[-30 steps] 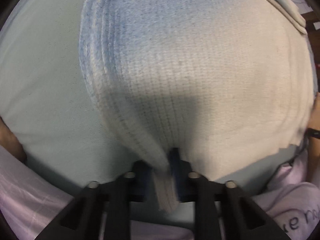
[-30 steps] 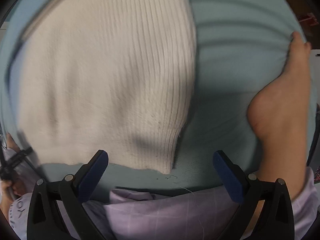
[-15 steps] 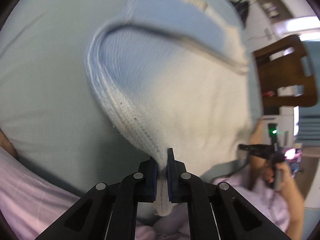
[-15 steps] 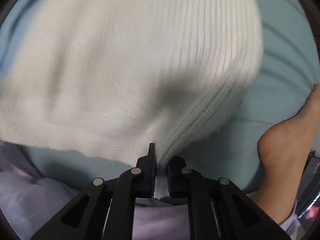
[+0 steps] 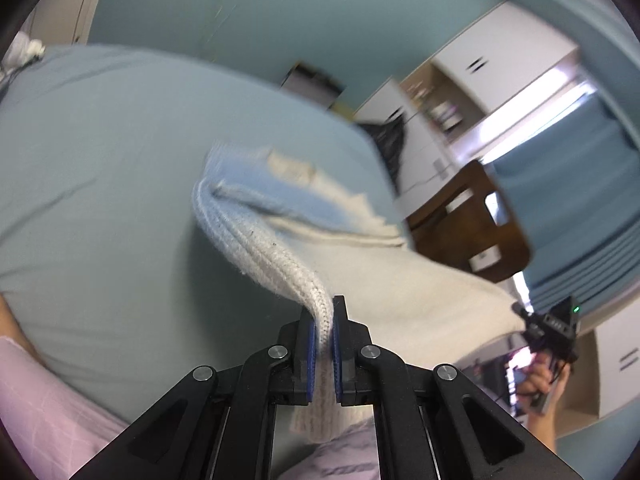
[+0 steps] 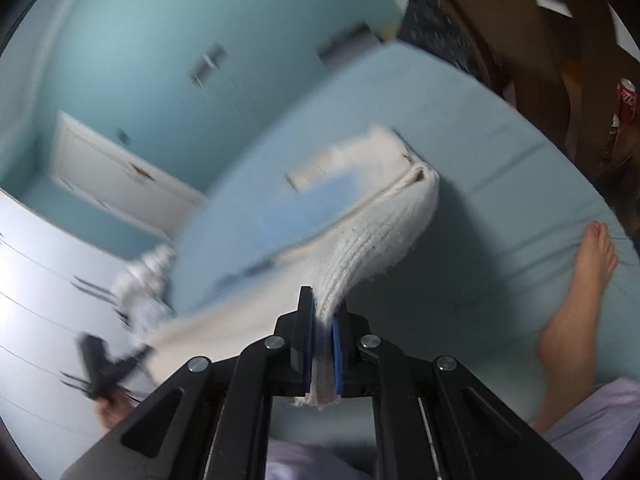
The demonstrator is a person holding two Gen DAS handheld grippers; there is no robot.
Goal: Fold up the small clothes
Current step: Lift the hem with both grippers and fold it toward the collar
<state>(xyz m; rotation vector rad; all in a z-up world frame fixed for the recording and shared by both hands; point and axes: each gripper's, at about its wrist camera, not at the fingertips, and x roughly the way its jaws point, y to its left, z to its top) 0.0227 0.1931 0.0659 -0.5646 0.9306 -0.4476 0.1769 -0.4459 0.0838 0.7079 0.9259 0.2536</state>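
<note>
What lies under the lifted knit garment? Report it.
Under the knit garment, held up by the left hand-held gripper and right hand-held gripper, only the pale blue bedsheet shows. The patch directly beneath stays hidden.

Premises: a private home, a bedroom. The working surface is a bed (image 5: 120, 168) covered with a pale blue-green fitted sheet, slightly wrinkled, filling the centre of both wrist views. A person's bare foot (image 6: 580, 292) rests on the sheet at 3 o'clock in the right wrist view. The walls (image 5: 340, 12) are painted light teal. White cupboards with dark handles (image 5: 492, 60) stand at 1 o'clock in the left wrist view, with an open shelf of small, blurred items beside them. A dark wooden chair (image 5: 472, 224) stands by the bed at 3 o'clock. A red drinks can (image 6: 626, 100) sits at 2 o'clock in the right wrist view.
</note>
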